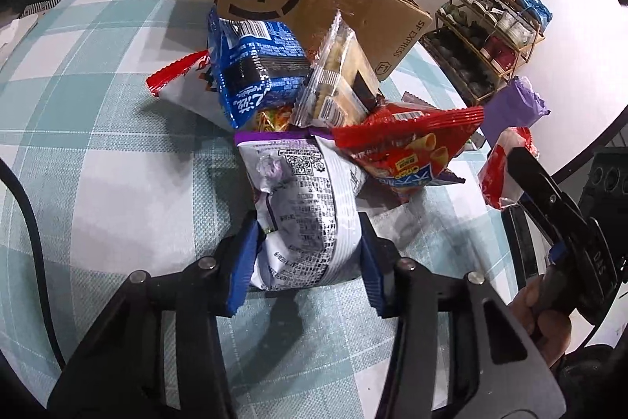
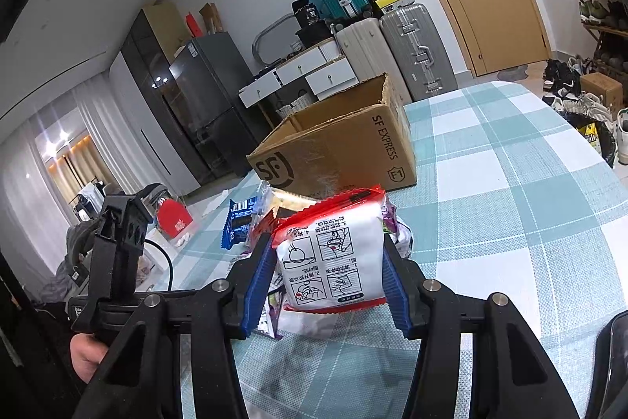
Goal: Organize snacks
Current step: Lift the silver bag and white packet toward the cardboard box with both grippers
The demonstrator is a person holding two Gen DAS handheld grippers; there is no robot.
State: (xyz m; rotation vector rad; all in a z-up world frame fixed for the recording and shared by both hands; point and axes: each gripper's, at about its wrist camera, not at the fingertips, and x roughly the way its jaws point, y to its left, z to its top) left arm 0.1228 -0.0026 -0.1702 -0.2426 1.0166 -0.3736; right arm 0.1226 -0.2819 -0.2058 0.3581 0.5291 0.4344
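Note:
My left gripper [image 1: 308, 254] is shut on a white and purple snack bag [image 1: 302, 207] at the near edge of a snack pile on the checked table. The pile holds a blue packet [image 1: 251, 65], a clear cracker pack [image 1: 333, 81], a red chip bag [image 1: 408, 144] and a red-edged white bag [image 1: 180, 81]. My right gripper [image 2: 327, 281] is shut on a red and white packet [image 2: 333, 254], held above the table; it also shows in the left wrist view [image 1: 498, 167]. An open SF Express cardboard box [image 1: 314, 2] [image 2: 337, 144] stands behind the pile.
The teal checked tablecloth [image 1: 98, 144] [image 2: 530, 203] covers the table. A shoe rack [image 1: 486, 38] stands beyond the table's right edge. A purple bag [image 1: 514, 101] lies near that edge. Suitcases [image 2: 392, 46], drawers and a fridge [image 2: 204, 97] line the far wall.

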